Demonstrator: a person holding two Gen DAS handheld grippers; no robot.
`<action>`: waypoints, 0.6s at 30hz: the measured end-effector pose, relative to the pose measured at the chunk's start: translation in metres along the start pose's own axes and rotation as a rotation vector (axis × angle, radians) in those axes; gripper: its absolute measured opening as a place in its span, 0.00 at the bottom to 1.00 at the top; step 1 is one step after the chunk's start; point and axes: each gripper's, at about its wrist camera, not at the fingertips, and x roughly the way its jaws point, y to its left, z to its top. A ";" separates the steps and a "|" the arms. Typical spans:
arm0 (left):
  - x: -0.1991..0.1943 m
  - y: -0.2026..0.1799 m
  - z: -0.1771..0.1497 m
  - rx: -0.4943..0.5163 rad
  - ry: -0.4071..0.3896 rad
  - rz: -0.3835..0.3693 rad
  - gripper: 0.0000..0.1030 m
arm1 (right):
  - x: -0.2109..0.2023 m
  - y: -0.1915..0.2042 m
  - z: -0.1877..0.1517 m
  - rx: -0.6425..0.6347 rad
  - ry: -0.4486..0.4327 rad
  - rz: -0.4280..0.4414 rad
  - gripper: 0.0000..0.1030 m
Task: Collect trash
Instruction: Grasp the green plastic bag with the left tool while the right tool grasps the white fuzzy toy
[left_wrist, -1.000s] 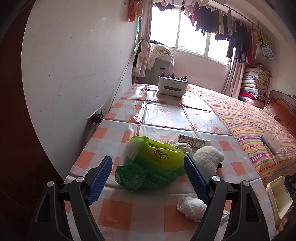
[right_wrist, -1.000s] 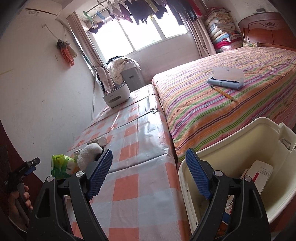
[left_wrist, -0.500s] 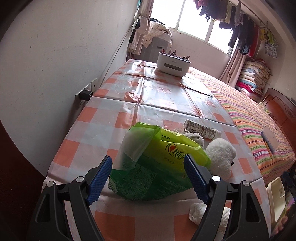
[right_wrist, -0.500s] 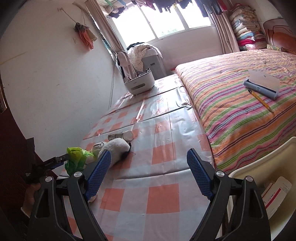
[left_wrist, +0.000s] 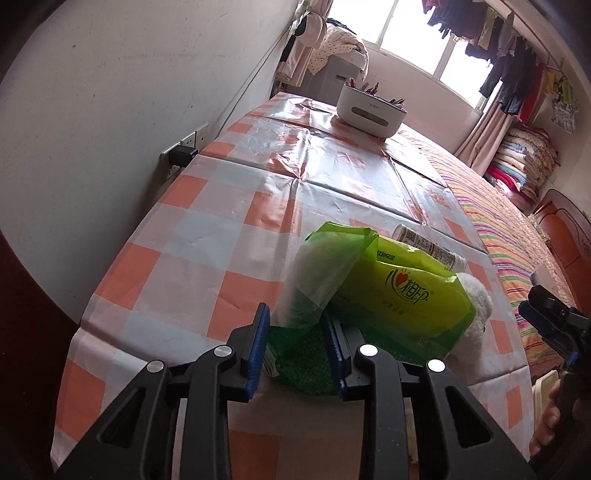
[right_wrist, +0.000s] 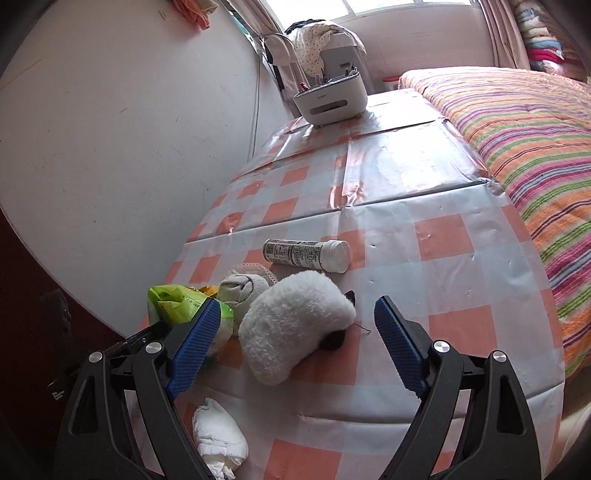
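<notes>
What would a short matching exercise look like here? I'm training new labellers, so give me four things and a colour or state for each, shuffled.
Things:
1. plastic bag
2. tube
3. plush toy
4. crumpled tissue

Descriptions:
A. white and fluffy, between the open jaws of the right gripper
B. lying on its side, white cap
C. bright green, the left gripper closing on its near edge
D. white wad at the near table edge

Pairs: 1-C, 2-B, 3-A, 4-D
</notes>
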 end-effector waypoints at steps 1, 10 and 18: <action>0.000 0.002 0.000 -0.011 0.001 -0.005 0.25 | 0.008 0.000 0.002 0.006 0.010 -0.009 0.82; -0.002 -0.013 -0.007 0.030 0.017 -0.039 0.09 | 0.059 -0.007 0.001 0.054 0.120 -0.049 0.82; -0.008 -0.027 -0.008 0.070 0.007 -0.062 0.08 | 0.067 -0.002 -0.005 0.020 0.137 -0.031 0.59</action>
